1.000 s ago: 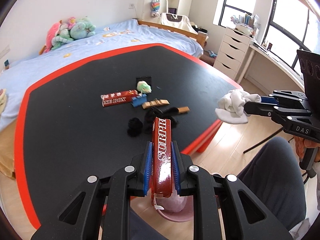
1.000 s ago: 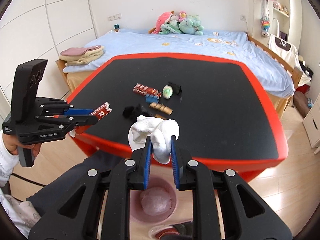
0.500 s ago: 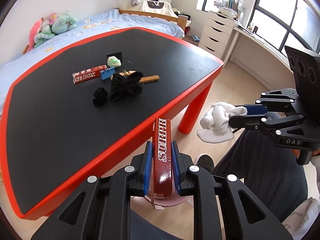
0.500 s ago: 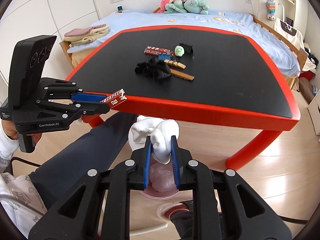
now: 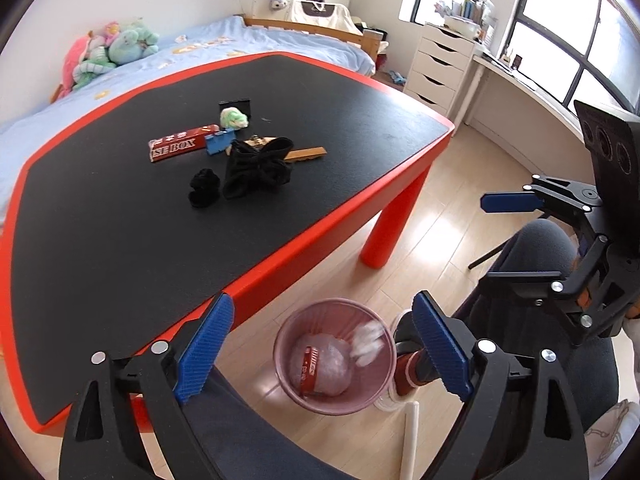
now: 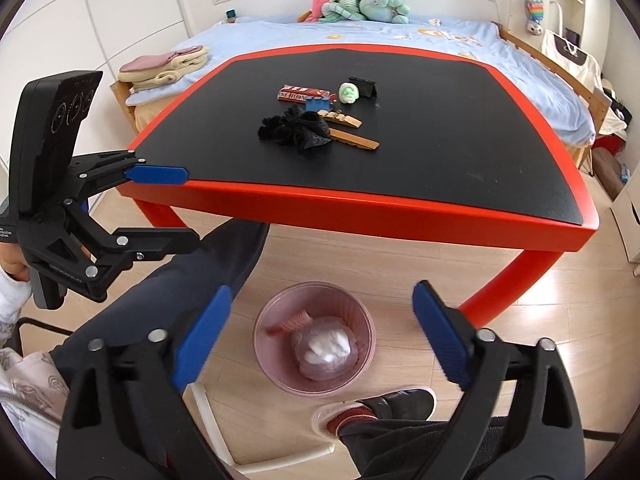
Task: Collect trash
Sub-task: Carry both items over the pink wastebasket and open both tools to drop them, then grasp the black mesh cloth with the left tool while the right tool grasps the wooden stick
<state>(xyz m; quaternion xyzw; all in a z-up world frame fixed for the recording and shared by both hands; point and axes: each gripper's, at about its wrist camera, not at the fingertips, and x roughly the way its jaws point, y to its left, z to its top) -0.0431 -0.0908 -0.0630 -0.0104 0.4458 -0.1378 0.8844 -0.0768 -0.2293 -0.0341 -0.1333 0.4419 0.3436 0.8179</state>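
A pink waste bin point(image 5: 334, 356) stands on the floor by the table's near edge; it also shows in the right wrist view point(image 6: 314, 346). Inside lie a red box point(image 5: 310, 364) and a white tissue wad point(image 6: 330, 346). My left gripper point(image 5: 320, 344) is open and empty above the bin. My right gripper point(image 6: 320, 338) is open and empty above the bin too. On the black table top point(image 5: 120, 220) lie a red box point(image 5: 182, 146), a black cloth point(image 5: 258, 168), a black ball point(image 5: 204, 188), a green-white wad point(image 5: 234, 118) and wooden clips point(image 5: 306, 154).
The table has a red rim point(image 6: 360, 204) and red legs point(image 5: 390, 224). The person's legs point(image 6: 168, 280) and shoe point(image 6: 384, 408) are beside the bin. A bed point(image 6: 360, 36) with plush toys lies beyond the table. White drawers point(image 5: 442, 64) stand by the window.
Both grippers have opened over the bin. The red box has left my left gripper and the white tissue has left my right gripper; both now lie in the bin.
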